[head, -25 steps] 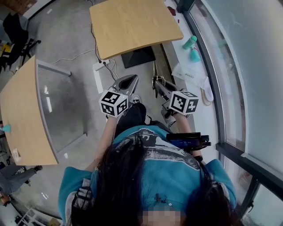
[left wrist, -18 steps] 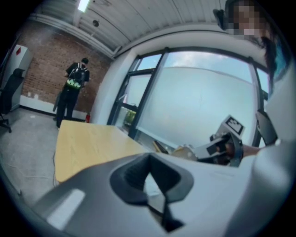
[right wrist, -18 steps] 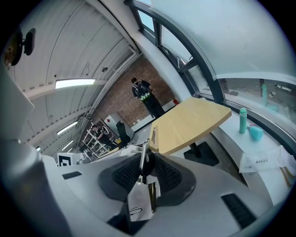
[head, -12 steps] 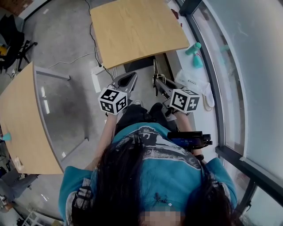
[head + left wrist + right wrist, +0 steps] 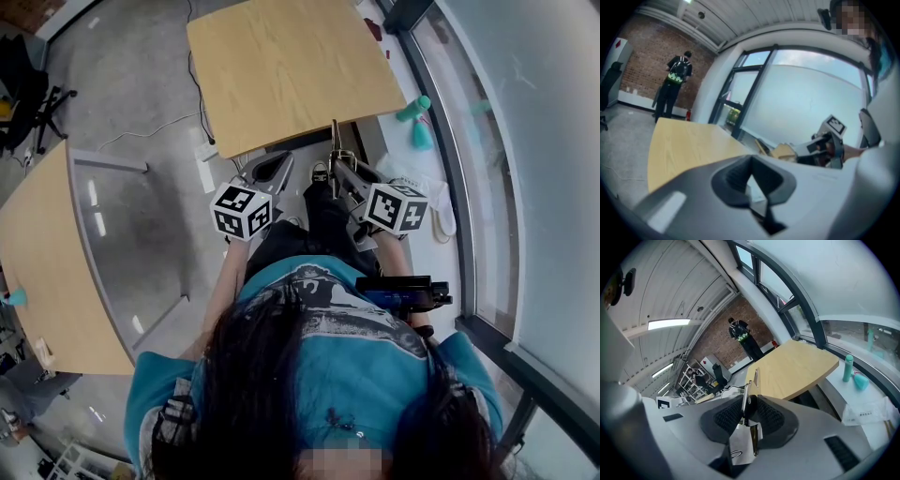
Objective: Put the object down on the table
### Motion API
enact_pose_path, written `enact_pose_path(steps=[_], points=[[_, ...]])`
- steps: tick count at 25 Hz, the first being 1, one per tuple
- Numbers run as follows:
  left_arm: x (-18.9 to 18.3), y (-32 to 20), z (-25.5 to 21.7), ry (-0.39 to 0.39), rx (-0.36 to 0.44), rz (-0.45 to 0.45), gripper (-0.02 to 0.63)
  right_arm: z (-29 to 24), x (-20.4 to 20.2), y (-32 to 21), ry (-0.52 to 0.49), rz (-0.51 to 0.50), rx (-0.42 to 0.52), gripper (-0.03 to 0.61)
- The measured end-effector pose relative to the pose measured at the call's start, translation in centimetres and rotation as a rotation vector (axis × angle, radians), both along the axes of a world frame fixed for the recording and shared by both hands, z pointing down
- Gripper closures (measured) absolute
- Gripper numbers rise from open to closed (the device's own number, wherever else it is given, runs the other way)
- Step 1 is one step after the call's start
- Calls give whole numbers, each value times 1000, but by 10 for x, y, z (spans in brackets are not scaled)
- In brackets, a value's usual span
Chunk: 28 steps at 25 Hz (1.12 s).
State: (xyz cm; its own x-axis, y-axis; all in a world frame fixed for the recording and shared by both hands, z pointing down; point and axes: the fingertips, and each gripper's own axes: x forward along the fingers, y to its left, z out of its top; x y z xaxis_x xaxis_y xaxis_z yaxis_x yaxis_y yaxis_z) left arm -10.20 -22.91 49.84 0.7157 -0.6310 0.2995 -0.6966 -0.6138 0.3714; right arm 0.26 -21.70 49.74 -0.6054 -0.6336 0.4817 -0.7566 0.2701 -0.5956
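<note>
gripping a thin metal tool (image 5: pixel 747 397) with a paper tag, right gripper (image 5: pixel 749 418) pads pinch it, tip poking up in the air short of the wooden table (image 5: pixel 801 366). left gripper (image 5: pixel 751 180) jaws narrow, nothing between. far off, a person (image 5: pixel 743 336) by the brick wall.

The tabletop (image 5: pixel 291 66) is pale wood, fine-grained and matt. The right claw (image 5: pixel 749 403) is smooth matt grey plastic with black ribbed pads (image 5: pixel 726 416). The thin tool (image 5: pixel 746 397) it grips gleams like brassy metal.
</note>
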Motion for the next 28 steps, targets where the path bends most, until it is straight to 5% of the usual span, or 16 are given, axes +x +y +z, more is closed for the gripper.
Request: enact_pose_path(steps=[18, 28], points=[[28, -167, -4, -7, -31, -69, 612, 10, 35, -208, 118, -102, 26, 479], [34, -222, 19, -44, -90, -149, 612, 74, 51, -325, 443, -320, 93, 479]])
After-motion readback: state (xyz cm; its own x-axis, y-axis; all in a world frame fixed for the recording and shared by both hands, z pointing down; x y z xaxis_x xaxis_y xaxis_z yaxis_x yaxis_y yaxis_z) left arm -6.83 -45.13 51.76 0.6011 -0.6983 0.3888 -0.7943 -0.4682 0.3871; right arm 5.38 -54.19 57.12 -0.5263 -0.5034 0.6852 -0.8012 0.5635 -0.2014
